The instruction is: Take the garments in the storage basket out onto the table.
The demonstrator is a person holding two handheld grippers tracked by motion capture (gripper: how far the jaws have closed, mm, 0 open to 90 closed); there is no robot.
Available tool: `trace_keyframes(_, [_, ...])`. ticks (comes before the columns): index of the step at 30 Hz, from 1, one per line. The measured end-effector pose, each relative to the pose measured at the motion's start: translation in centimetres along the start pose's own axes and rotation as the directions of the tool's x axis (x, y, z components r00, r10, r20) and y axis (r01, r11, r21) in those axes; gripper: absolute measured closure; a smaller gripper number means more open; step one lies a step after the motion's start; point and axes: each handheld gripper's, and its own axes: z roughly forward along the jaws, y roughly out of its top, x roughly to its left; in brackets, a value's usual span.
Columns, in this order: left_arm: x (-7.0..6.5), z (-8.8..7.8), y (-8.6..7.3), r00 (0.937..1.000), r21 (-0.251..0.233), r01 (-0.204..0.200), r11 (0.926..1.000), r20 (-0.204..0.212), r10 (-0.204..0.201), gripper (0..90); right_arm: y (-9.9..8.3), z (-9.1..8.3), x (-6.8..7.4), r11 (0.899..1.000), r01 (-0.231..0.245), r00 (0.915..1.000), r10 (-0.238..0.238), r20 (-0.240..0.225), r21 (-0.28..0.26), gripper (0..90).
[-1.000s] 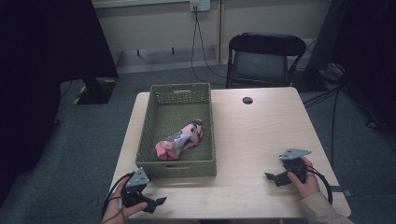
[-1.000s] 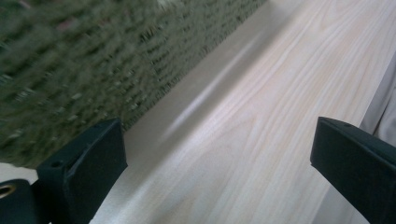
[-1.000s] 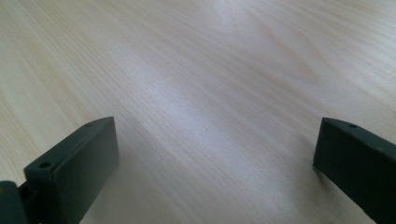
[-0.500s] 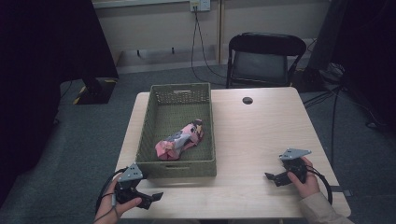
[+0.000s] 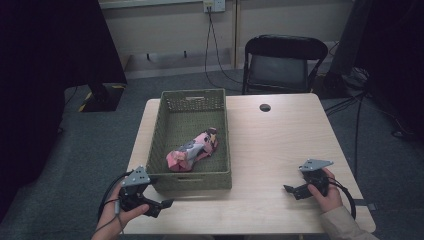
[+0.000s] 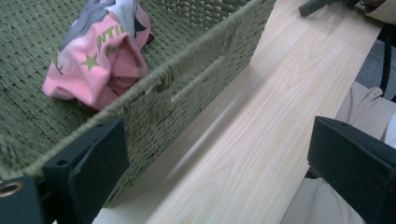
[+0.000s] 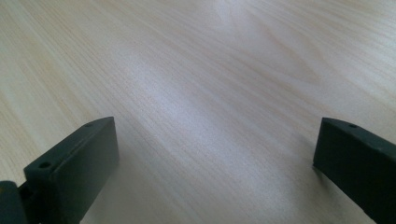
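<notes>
i'm looking along my left gripper (image 6: 219, 172), its two black jaws standing wide apart with nothing between them, over the pale wooden table (image 6: 261, 121). the green woven basket (image 6: 196, 79) is sitting just beside the left-hand jaw, and a crumpled pink cloth (image 6: 100, 56) is lying inside it against the near wall.

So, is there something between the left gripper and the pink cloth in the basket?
Yes. The near wall of the green basket stands between the open left gripper and the pink cloth.
</notes>
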Motion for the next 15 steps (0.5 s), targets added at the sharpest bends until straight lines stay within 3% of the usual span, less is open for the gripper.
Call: trace_keyframes(15, [0.7,-0.1,3.0,0.9998,-0.010,-0.014,0.9998,-0.013,0.014,4.9,0.0,0.0,0.0,1.000,0.000,1.0000,0.000,0.000,0.000,0.0])
